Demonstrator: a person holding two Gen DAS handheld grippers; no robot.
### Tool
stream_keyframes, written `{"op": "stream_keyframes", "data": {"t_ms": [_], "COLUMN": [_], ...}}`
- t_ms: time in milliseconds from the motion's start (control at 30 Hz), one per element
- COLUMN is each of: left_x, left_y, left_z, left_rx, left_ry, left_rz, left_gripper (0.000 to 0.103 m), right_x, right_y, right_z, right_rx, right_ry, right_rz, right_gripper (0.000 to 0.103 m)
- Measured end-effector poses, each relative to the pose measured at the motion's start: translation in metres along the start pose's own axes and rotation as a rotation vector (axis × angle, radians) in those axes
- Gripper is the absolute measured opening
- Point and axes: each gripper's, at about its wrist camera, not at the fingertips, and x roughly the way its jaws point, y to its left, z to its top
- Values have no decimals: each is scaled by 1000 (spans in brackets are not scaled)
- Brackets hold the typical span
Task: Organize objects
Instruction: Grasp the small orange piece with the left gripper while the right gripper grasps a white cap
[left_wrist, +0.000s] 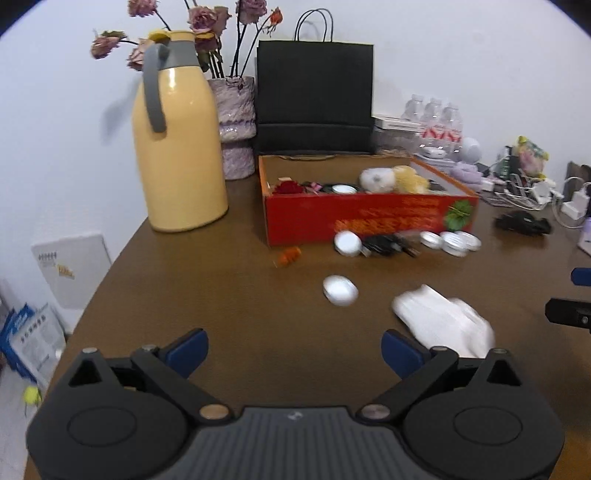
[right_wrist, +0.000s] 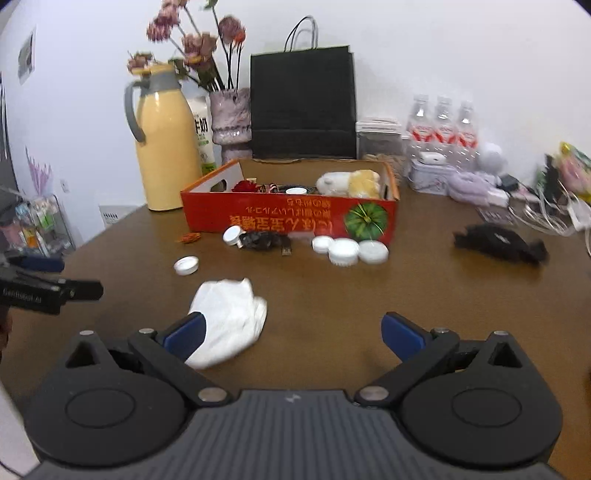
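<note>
Hovering over a brown counter (right_wrist: 332, 306), the left claw (left_wrist: 294, 353) and right claw (right_wrist: 293, 334) both gape wide and empty, a white cloth (right_wrist: 229, 325) lying between them, with a red box (right_wrist: 291, 218) beyond.

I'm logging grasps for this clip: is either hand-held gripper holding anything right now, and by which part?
Nothing is held. The left hand-held gripper and right hand-held gripper are both open above the table; the white cloth lies loose.
</note>
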Motion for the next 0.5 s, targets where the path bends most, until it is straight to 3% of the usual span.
{"op": "stream_keyframes", "data": {"t_ms": [133,300,433,500], "left_x": [53,103,136,149], "left_y": [16,21,18,20], "left_z": [28,50,56,56], "left_rx": [28,91,115,110], "left_ry": [8,-4,31,51], "left_rz": [-43,-113,-129,-140], "left_gripper": [83,77,52,38], "right_x": [44,97,138,155], "right_y": [15,42,42,42], "right_z": [29,48,61,69], "right_rx": [-52,-138,-86,-77], "right_ry": [-17,-7,12,13], "right_rz": [70,146,152,169], "right_gripper": [100,93,65,63]}}
